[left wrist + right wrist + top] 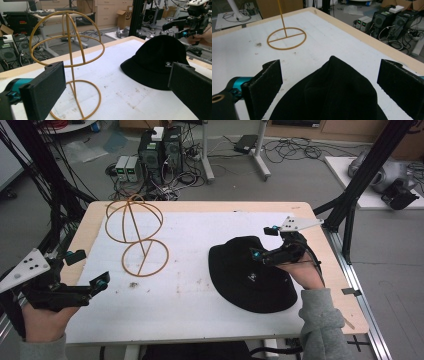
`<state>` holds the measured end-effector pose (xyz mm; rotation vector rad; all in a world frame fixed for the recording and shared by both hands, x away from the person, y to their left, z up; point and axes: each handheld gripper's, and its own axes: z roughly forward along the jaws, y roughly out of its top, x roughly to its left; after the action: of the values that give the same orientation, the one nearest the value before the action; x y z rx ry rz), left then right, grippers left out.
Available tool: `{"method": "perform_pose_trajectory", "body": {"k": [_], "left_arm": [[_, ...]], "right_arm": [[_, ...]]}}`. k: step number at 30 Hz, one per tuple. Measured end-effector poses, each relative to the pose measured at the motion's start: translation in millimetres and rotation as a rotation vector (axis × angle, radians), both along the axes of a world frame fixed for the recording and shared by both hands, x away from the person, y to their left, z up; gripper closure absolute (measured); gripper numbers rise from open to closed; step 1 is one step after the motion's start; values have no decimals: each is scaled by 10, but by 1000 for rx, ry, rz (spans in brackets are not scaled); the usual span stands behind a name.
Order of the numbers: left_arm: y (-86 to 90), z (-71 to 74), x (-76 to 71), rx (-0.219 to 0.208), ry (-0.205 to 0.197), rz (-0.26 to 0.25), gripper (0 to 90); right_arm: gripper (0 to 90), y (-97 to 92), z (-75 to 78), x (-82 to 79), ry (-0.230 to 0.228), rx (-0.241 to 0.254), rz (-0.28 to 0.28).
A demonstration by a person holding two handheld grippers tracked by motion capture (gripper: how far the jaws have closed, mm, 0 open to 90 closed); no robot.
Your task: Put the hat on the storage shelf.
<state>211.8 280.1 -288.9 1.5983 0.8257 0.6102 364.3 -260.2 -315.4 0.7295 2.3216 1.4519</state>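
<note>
High view: black bucket hat [252, 277] lies brim-down on the white-covered tabletop [200, 315], right of centre. Wire hat stand [136, 236] stands upright toward the far left, well apart from the hat. Right hand-held gripper [260, 255] hovers over the hat's crown, jaws spread, nothing held. Left hand-held gripper [97, 285] sits low at the near left edge, also spread and empty, short of the stand's ring base.

Left gripper view: jaws wide apart, framing the stand [67, 50] and, farther off, the hat [156, 63] with a small white logo. The right hand-held gripper [185, 31] shows just above the crown.

Right gripper view: crown of the hat [334, 90] sits squarely between the open jaws, soft and creased at the peak. Stand base ring [286, 38] beyond.

Judgement: step in hand looks like taking hold of the crown to carry it to the stand. Do it well by lowering until both pads bracket a good fold of fabric, pinching the peak rather than skimming it; soft cloth may slip. Lift straight so the brim clears the tabletop. Left could steady the stand's post.
</note>
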Motion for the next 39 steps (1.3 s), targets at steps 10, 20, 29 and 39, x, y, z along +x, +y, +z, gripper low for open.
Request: {"method": "perform_pose_trajectory", "body": {"k": [10, 20, 29, 39], "left_arm": [[0, -8, 8, 0, 5, -3, 17], [-23, -11, 10, 12, 6, -2, 17], [-21, -19, 18, 14, 10, -1, 17], [33, 0, -4, 5, 4, 10, 17]], "right_arm": [[59, 28, -121, 73, 44, -56, -20], [175, -26, -208, 84, 66, -52, -21], [302, -30, -236, 79, 82, -60, -11], [722, -25, -210, 26, 23, -112, 7]]}}
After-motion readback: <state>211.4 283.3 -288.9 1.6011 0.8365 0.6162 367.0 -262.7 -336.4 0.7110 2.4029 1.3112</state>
